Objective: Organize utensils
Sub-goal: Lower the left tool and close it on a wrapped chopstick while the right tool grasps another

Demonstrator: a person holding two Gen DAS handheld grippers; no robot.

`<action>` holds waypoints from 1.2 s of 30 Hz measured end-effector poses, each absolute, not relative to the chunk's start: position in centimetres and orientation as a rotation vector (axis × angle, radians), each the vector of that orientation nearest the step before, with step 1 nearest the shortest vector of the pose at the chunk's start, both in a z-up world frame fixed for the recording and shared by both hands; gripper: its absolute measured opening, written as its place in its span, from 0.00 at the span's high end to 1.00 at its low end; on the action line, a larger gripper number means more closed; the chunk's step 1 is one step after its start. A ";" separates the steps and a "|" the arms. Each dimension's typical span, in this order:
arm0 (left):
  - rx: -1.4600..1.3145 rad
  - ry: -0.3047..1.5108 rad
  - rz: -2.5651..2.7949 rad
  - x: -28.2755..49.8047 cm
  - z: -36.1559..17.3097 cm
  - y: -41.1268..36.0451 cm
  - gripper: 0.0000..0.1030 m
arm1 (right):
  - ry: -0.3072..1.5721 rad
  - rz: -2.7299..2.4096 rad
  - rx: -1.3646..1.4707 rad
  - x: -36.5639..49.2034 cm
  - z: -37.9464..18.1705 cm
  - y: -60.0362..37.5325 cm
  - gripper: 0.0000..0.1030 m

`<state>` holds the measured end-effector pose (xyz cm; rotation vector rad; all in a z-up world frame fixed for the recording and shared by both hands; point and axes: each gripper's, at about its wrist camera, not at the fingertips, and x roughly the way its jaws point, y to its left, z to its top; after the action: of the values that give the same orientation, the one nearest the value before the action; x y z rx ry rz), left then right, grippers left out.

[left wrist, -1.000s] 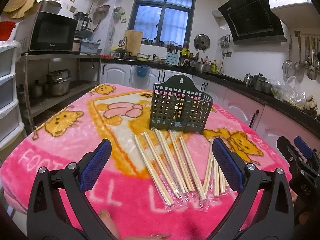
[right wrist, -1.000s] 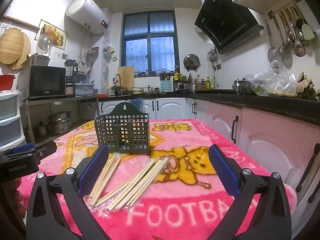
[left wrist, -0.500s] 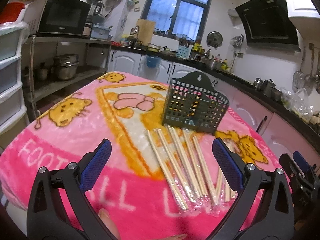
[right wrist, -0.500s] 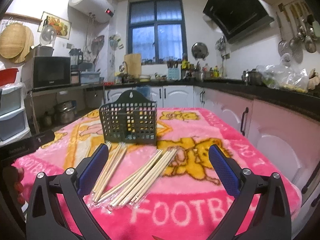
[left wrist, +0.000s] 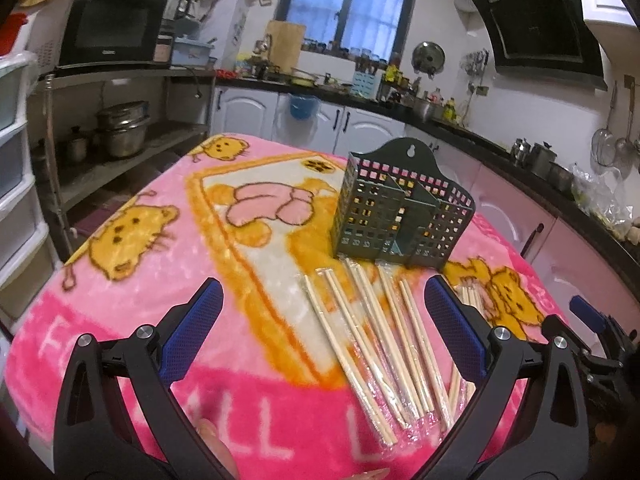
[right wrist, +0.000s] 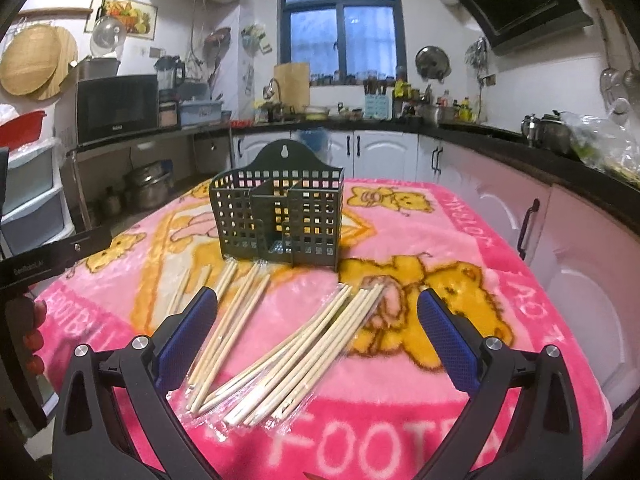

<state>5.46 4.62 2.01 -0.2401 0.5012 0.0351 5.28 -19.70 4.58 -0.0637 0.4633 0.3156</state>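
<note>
A dark green slotted utensil holder [left wrist: 404, 216] stands upright on the pink blanket-covered table [left wrist: 140, 280]; it also shows in the right wrist view [right wrist: 280, 220]. Several pairs of wooden chopsticks in clear wrappers [left wrist: 376, 344] lie in front of it, in two fanned groups in the right wrist view [right wrist: 288, 352]. My left gripper [left wrist: 324, 328] is open and empty, above the near table edge. My right gripper [right wrist: 316, 332] is open and empty, above the chopsticks' near ends. The right gripper also shows at the left wrist view's right edge [left wrist: 592, 340].
Dark kitchen counters with white cabinets [right wrist: 384, 152] run behind and along the right. A metal rack with a microwave [left wrist: 108, 28] and pots [left wrist: 120, 128] stands at the left. White plastic drawers [left wrist: 16, 200] stand at the far left.
Both grippers have moved forward and a little lower toward the holder and chopsticks, which now look larger. The left view has shifted left. Both stay open.
</note>
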 end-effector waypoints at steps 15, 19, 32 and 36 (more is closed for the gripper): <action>-0.306 0.781 -0.070 13.1 -1.6 6.0 0.10 | 0.673 0.369 -0.060 12.3 3.0 -19.5 0.26; -0.317 0.842 -0.078 14.9 -2.8 6.3 0.13 | 0.743 0.369 -0.052 14.3 2.3 -20.0 0.43; -0.391 0.922 -0.158 18.7 -4.7 6.4 0.52 | 0.891 0.398 -0.043 19.7 0.2 -19.6 0.66; -0.387 0.943 -0.136 19.4 -5.0 6.6 0.58 | 0.927 0.392 -0.049 21.0 -0.6 -19.4 0.66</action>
<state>19.42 6.61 -5.01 -0.3866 0.9431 -0.1356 20.96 -19.41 -0.64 -0.0485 0.9269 0.3923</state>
